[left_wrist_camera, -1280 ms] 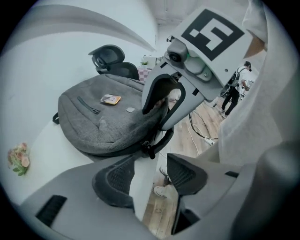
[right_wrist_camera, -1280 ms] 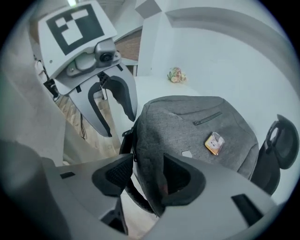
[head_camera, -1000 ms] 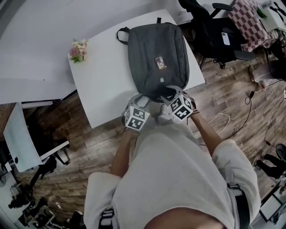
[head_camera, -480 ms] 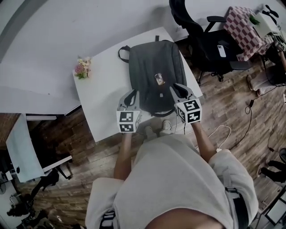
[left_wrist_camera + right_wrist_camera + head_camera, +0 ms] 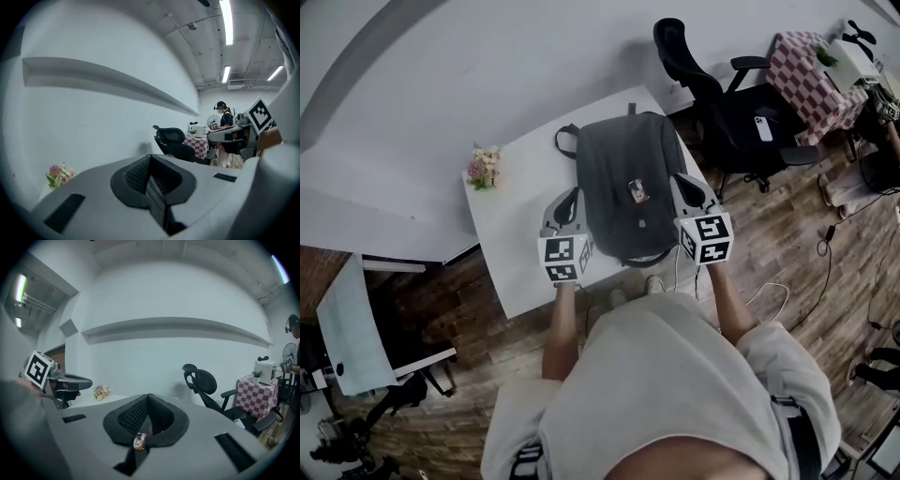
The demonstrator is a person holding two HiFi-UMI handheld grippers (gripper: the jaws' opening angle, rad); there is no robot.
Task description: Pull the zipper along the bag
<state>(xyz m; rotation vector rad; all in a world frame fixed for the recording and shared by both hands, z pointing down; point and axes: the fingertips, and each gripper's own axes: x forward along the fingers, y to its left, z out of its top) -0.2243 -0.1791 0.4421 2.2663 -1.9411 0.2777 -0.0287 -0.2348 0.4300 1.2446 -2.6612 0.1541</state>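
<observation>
The dark grey backpack [image 5: 628,178] lies flat on the white table [image 5: 516,234], its top handle at the far end and its near end at the table's near edge. It sits between your two grippers.

Your left gripper [image 5: 568,194] and right gripper [image 5: 682,181] are both clenched with nothing in them. Their jaws have just been closing, and the ribbed pads meet on air in each gripper view.

Expect the bag to be soft and limp. The fabric will probably buckle and slide along the smooth tabletop if you drag the slider without bracing it. Pinch the cloth beside the zip's start with one gripper, and take the small pull tab with the other. The tab will likely be thin and easy to lose.

From the head view you cannot make out the zipper track or its pull. Only a small light tag [image 5: 636,190] stands out on the panel. Neither gripper view shows the bag clearly. A tiny orange-and-white thing shows below the right pads, too small to identify.
</observation>
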